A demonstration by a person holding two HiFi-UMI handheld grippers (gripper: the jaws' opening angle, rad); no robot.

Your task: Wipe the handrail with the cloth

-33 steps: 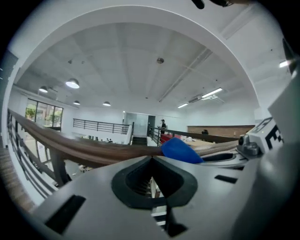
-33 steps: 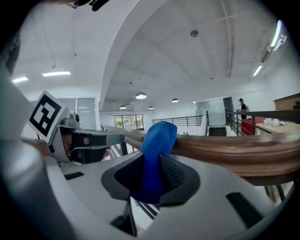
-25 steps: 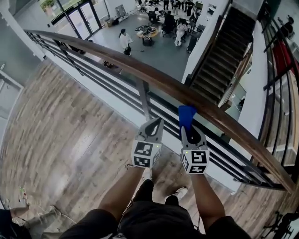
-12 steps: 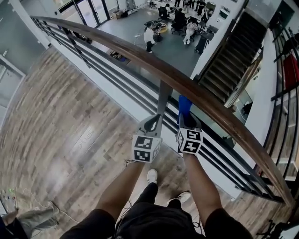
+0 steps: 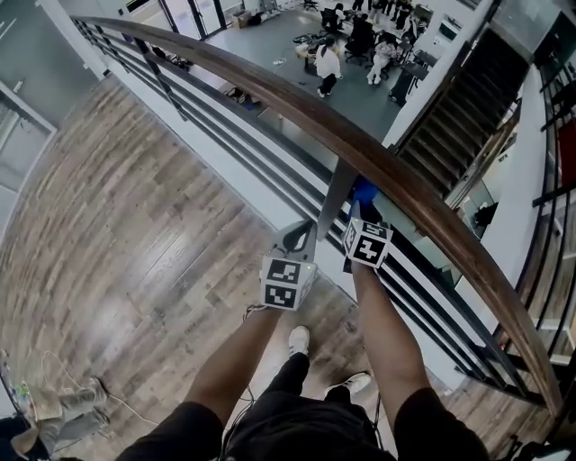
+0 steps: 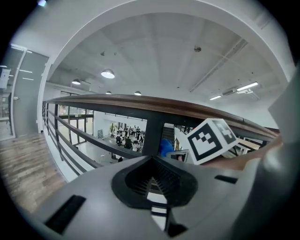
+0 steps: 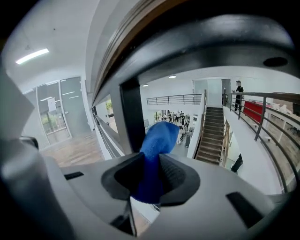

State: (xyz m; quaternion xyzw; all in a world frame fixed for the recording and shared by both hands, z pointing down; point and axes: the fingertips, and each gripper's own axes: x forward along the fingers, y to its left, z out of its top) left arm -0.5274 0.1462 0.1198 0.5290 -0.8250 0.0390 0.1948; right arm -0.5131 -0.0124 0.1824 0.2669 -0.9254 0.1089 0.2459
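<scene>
Upper gallery of a large office-type building. A wood-plank floor ends at a balustrade with a wooden handrail on a metal post. Beyond it lies a lower hall, where people gather around chairs. Glass doors open off the hall, and a staircase links the levels.

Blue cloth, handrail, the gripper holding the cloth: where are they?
blue cloth point(image 7: 159, 136), right gripper view, bunched tip above the jaws.
handrail point(image 5: 288, 103), head view, brown wooden top.
right gripper point(image 7: 149, 178), right gripper view, between its jaws.
</scene>
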